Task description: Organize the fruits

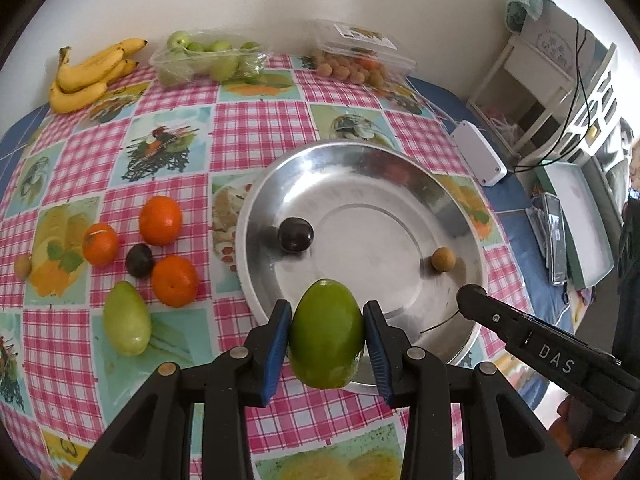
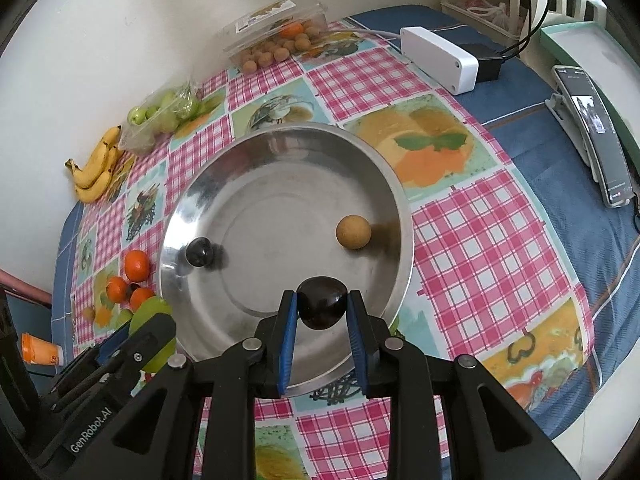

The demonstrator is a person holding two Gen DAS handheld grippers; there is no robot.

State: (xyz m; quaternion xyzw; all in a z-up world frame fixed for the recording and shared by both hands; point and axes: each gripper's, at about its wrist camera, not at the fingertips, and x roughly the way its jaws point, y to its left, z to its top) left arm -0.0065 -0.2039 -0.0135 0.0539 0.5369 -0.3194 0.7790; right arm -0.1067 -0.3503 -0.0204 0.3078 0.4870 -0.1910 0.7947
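Observation:
My left gripper [image 1: 326,312] is shut on a green oval fruit [image 1: 326,334], held over the near rim of a round metal plate [image 1: 380,208]. My right gripper [image 2: 322,298] is shut on a dark plum [image 2: 321,304] above the plate's [image 2: 280,200] near side. Another dark plum [image 2: 200,253] and a small brown longan [image 2: 353,232] lie in the plate. Left of the plate, three oranges [image 1: 160,220], a dark plum [image 1: 140,260], a second green fruit [image 1: 127,324] and a longan [image 1: 23,266] rest on the checked tablecloth.
Along the wall at the back are bananas [image 1: 88,74], a clear tub of green fruits [image 1: 204,60] and a clear box of longans [image 1: 356,60]. A white box [image 2: 440,58] and a phone on a stand [image 2: 600,136] sit to the right of the plate.

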